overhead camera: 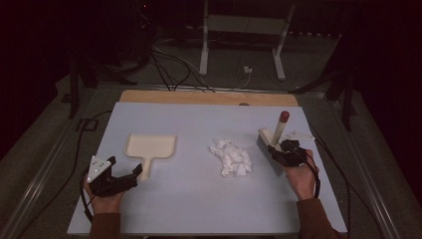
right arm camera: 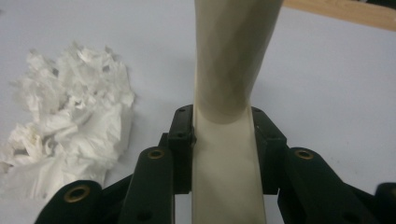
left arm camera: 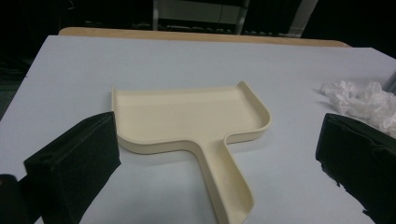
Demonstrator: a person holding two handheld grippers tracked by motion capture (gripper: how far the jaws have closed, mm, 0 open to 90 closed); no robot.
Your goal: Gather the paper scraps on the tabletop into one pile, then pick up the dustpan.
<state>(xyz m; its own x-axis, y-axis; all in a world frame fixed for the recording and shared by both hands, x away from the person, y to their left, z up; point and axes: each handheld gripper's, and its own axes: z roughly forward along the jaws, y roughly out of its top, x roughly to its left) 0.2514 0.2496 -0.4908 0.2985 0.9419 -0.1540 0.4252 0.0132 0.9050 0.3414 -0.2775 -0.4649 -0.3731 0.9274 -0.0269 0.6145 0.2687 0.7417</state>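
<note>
Right gripper (right arm camera: 223, 135) clamps the smooth cream brush handle (right arm camera: 229, 70) beside crumpled paper (right arm camera: 70, 121).

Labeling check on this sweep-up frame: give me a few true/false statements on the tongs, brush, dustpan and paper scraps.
1. The right tongs are shut on the brush. True.
2. The left tongs grip the dustpan handle. False: they stand open, the handle between the jaws but untouched.
3. The paper scraps lie inside the dustpan. False: they sit on the table, between dustpan and brush.
4. The brush handle has a red tip. True.
5. The dustpan lies flat on the table. True.
</note>
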